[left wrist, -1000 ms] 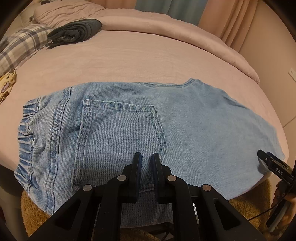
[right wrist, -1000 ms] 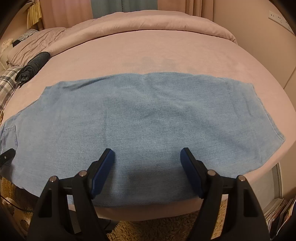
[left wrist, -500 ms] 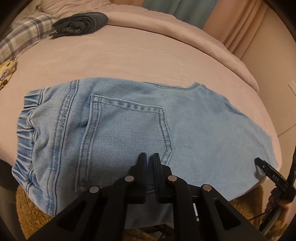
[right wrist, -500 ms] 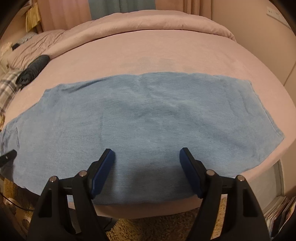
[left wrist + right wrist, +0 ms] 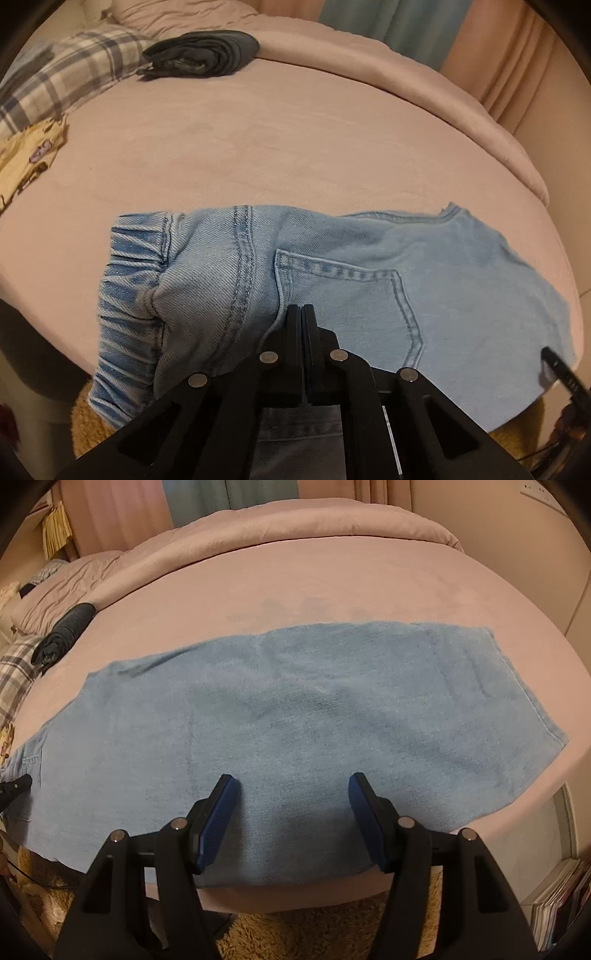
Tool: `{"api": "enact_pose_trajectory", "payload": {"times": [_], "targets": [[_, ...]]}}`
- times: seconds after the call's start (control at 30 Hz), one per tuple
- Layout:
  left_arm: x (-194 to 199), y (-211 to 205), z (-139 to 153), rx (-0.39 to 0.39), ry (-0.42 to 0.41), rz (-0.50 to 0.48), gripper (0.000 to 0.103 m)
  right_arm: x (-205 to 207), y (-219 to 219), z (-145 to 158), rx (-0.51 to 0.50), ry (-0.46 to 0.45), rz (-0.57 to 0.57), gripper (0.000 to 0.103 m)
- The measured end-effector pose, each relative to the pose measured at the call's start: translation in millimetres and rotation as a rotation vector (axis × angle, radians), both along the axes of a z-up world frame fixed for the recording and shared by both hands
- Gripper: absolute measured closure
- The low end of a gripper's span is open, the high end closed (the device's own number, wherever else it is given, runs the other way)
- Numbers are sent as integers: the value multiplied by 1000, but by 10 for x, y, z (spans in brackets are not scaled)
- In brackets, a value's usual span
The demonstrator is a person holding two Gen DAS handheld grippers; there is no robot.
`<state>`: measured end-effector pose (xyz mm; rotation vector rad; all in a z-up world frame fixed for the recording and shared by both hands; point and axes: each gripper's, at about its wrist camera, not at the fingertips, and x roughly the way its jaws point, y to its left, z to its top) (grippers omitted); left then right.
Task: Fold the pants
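Left wrist view, my inventory:
- Left gripper point(image 5: 302, 314): jaws together, clamped on denim at the near edge of the jeans point(image 5: 369, 280), just beside the back pocket point(image 5: 347, 310), at its 9 o'clock corner.
- Jeans: light blue, on the pink bed point(image 5: 277, 147). Elastic waistband point(image 5: 129, 288) at 9 o'clock, bunched and lifted into a hump toward my gripper; leg part runs off to 3 o'clock.
- Dark folded garment point(image 5: 201, 53) at 11 o'clock, far side of bed, well apart from jeans.
- Plaid pillow point(image 5: 62, 77) at 10 o'clock; yellow printed cloth point(image 5: 29, 158) below it.
- Right gripper tip shows at 4 o'clock by the bed edge.
- Tan fluffy rug point(image 5: 88, 417) below the bed edge.

Right wrist view:
- Right gripper point(image 5: 291, 786): blue pads point(image 5: 218, 819) apart, jaws have just been closing; they hang over the near edge of the jeans' leg point(image 5: 295, 720), cloth lies under the gap, not pinched as far as I can see.
- Leg lies flat across the bed, 9 to 3 o'clock; hem end at 3 o'clock.
- Dark garment at 10 o'clock.
- Stacked magazines point(image 5: 561, 904) at 4 o'clock, on the floor side.
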<state>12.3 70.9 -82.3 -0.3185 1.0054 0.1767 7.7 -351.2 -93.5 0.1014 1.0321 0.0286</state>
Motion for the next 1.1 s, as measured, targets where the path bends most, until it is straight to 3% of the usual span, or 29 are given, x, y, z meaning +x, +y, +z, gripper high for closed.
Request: {"api": "enact_pose_trajectory", "payload": {"times": [0.17, 0.3, 0.37, 0.53, 0.6, 0.67, 0.87, 1.0, 1.1], "targets": [[-9, 23, -11, -18, 0, 15, 96, 14, -48, 3, 17, -1, -6, 41], [-2, -23, 58, 12, 15, 28, 96, 7, -83, 1, 37, -10, -8, 41], [52, -117, 142, 5, 31, -5, 95, -6, -111, 9, 55, -17, -14, 41], [222, -702, 486, -61, -47, -201, 90, -77, -291, 97, 106, -52, -53, 39], [293, -998, 578, -110, -83, -300, 71, -148, -453, 171, 109, -77, -102, 39], [366, -1414, 639, -157, -104, -423, 60, -232, -689, 268, 137, -112, -157, 38], [442, -2397, 487, -236, -72, -658, 60, -414, -1355, 356, 126, -151, -367, 35], [507, -2644, 236, -258, 8, -698, 60, -448, -1651, 248, 153, -140, -453, 34], [537, -2745, -22, -205, 79, -708, 60, -417, -1762, 135, 193, -132, -475, 35]]}}
